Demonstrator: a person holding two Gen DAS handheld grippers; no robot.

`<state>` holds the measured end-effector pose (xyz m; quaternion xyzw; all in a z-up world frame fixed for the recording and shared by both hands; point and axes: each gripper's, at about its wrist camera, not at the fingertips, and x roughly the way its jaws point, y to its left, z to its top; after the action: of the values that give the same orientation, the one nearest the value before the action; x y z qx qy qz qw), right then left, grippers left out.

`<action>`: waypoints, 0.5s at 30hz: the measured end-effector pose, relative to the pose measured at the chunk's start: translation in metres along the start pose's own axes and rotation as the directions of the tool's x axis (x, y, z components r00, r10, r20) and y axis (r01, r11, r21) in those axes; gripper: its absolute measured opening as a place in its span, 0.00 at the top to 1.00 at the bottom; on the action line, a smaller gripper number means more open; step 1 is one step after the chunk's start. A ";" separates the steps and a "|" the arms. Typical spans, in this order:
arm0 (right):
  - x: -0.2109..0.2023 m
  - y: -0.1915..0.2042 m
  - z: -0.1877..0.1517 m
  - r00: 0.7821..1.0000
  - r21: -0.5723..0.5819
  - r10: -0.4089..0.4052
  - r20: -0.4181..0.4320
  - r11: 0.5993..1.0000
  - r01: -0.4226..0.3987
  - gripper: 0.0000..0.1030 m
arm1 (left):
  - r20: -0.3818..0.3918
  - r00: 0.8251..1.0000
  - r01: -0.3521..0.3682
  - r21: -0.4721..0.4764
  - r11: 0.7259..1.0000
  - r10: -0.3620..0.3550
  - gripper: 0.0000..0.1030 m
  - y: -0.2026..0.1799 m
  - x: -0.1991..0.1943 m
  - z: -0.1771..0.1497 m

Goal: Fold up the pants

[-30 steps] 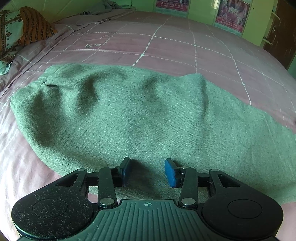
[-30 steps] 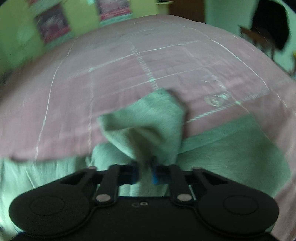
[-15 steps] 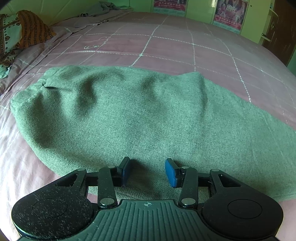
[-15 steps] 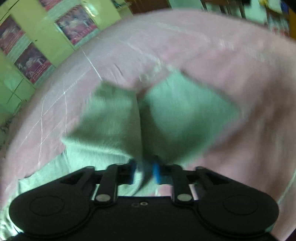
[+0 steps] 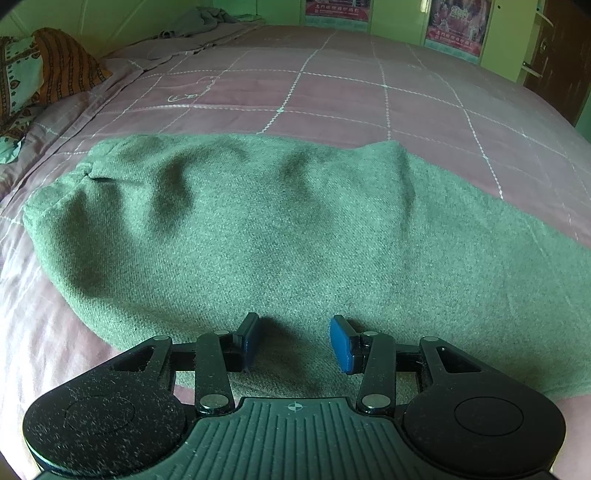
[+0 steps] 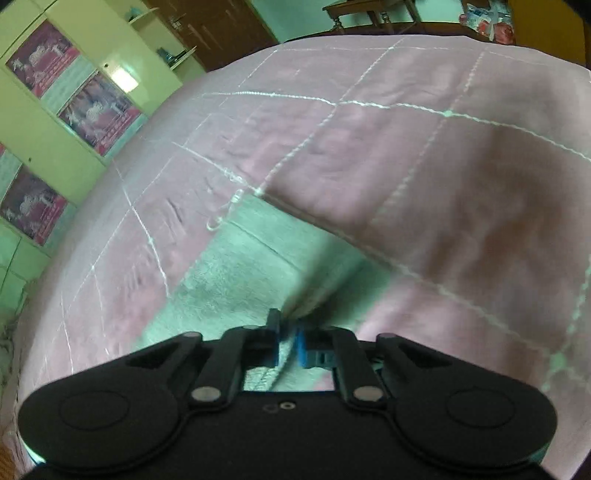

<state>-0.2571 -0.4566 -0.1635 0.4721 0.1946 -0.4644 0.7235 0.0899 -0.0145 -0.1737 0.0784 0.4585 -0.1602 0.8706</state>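
Green knitted pants (image 5: 280, 236) lie spread across a pink quilted bed (image 5: 332, 92), waistband end at the left. My left gripper (image 5: 293, 341) is open and empty, its blue pads hovering over the near edge of the pants. In the right wrist view, my right gripper (image 6: 287, 341) is shut on a fold of the pants (image 6: 258, 273), which stretches away from the jaws over the bed (image 6: 424, 155). The cloth under the jaws is partly hidden by the gripper body.
A patterned orange and green pillow (image 5: 40, 74) lies at the far left of the bed. Crumpled grey cloth (image 5: 199, 22) sits at the bed's far edge. Green cabinets with posters (image 6: 66, 96) and a dark wooden door (image 5: 554, 55) stand beyond.
My right gripper has swung with the held pants end, and the cloth now lies flatter ahead of the jaws. My left gripper has barely moved and stays open.
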 end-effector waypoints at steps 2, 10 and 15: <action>-0.004 -0.006 0.000 1.000 -0.005 0.014 -0.002 1.000 -0.014 0.93 | 0.000 1.000 -0.001 -0.001 1.000 0.001 0.58 0.000 0.000 0.000; -0.021 0.007 0.000 0.998 -0.119 0.059 0.024 0.991 -0.055 0.96 | 0.002 1.000 0.003 0.005 1.000 -0.003 0.58 0.000 0.000 0.000; -0.010 -0.007 -0.007 0.999 -0.173 -0.030 -0.017 0.984 0.027 0.96 | 0.005 1.000 0.007 0.017 1.000 -0.007 0.58 0.000 -0.003 -0.001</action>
<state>-0.2672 -0.4468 -0.1631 0.4091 0.2479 -0.4514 0.7533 0.0874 -0.0140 -0.1714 0.0838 0.4552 -0.1671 0.8706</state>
